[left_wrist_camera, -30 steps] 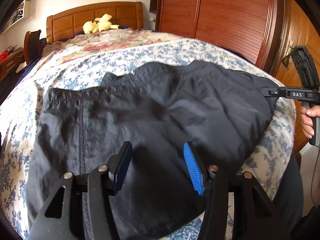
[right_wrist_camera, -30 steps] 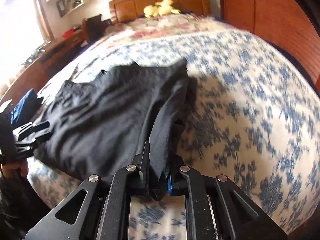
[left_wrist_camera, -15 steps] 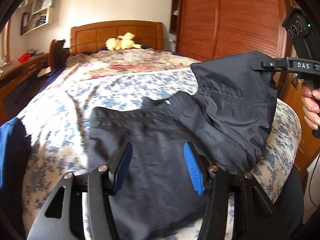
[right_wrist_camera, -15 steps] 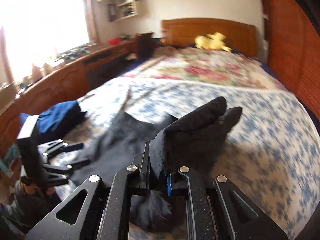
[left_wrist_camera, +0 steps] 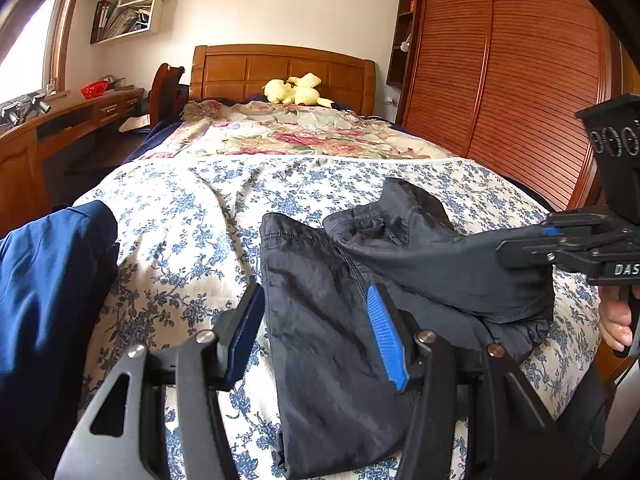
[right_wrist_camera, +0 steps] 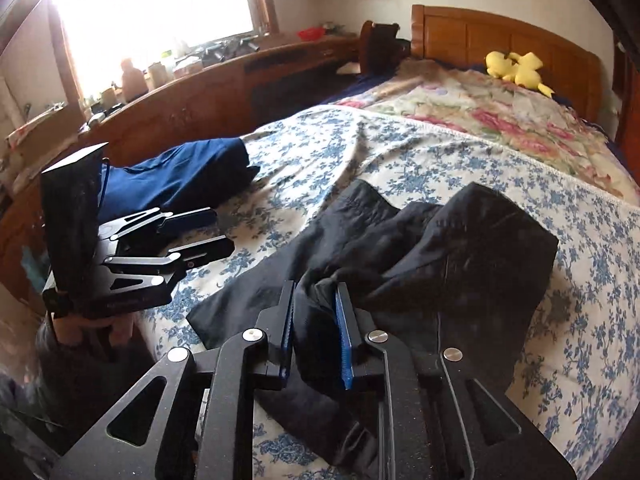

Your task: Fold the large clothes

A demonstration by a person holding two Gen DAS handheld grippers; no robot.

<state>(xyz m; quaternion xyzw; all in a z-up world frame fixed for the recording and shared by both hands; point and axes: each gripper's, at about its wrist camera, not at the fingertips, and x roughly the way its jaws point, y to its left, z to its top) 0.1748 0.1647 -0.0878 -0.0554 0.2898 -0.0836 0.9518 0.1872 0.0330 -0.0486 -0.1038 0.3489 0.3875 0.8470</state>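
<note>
We have the dark garment lying lengthwise near the foot edge of the bed. Our right tool, just easing apart, has its folded-over flap loosely between narrow jaws; the left tool hovers half-open, empty, nearer the flat left half.

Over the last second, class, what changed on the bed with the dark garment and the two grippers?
The right gripper carried one side of the dark grey nylon garment up and across over the rest, folding it. Its jaws have just been opening, the fabric still between them. The left gripper stayed open, holding nothing. The folded blue garment and yellow plush toy kept their places.
</note>
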